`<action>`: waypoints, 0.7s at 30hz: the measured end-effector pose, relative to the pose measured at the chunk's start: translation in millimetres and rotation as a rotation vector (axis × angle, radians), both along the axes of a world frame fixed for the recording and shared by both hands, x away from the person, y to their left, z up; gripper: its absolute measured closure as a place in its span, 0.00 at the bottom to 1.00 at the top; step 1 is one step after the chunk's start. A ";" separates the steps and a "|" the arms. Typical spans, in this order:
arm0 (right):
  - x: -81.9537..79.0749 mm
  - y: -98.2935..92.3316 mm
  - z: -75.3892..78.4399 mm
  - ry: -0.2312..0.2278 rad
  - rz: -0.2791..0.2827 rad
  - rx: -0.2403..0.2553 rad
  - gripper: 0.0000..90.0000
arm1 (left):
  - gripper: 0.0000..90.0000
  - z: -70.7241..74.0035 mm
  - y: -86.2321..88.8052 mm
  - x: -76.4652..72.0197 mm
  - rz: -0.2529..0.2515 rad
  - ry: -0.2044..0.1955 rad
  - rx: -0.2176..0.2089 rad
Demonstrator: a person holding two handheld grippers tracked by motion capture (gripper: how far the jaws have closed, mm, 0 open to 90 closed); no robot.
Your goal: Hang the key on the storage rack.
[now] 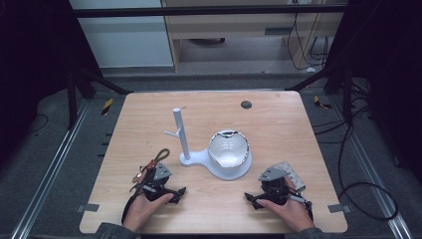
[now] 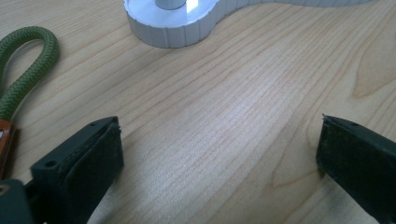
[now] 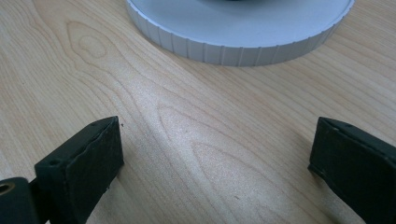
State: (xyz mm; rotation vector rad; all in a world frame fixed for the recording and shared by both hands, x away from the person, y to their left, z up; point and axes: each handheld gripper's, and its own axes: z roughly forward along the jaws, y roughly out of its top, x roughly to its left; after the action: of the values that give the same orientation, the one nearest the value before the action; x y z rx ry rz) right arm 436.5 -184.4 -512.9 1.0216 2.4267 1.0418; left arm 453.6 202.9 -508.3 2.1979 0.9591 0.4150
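A white stand (image 1: 183, 134) with an upright post and a short side branch rests mid-table, its flat base (image 1: 234, 172) running right under a white bowl (image 1: 228, 148). A green rope loop (image 1: 160, 155) with an orange piece lies left of the base. My left gripper (image 1: 163, 189) rests low at the front left, just below the rope. In the left gripper view it (image 2: 219, 154) is open over bare wood, with the rope (image 2: 28, 60) at the left and the base's small end (image 2: 173, 28) ahead. My right gripper (image 1: 272, 193) is open at the front right, and in its own view (image 3: 215, 154) faces the round base (image 3: 243, 32).
A grey flat object (image 1: 289, 172) lies just behind my right gripper. A small dark disc (image 1: 246, 104) sits near the table's (image 1: 149, 114) far edge. Dark frame bars and cables surround the table on the floor.
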 end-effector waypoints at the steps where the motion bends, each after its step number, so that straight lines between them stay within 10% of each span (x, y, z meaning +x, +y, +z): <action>1: -0.2 -0.3 0.0 -0.001 0.000 -0.002 0.03 | 0.03 2.1 0.8 -0.8 -0.007 0.001 -0.009; 11: -3.0 -2.4 -0.3 -0.004 -0.003 0.000 0.03 | 0.08 34.5 32.4 1.8 0.082 -0.043 -0.021; 21: -3.8 -2.9 0.0 -0.001 -0.003 -0.003 0.03 | 0.26 55.5 72.0 45.3 0.165 0.075 0.047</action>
State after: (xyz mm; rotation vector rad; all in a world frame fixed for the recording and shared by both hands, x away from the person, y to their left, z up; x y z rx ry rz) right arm 432.6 -187.3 -513.0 1.0228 2.4241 1.0376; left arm 498.9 274.9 -452.8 2.1970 1.1874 0.4379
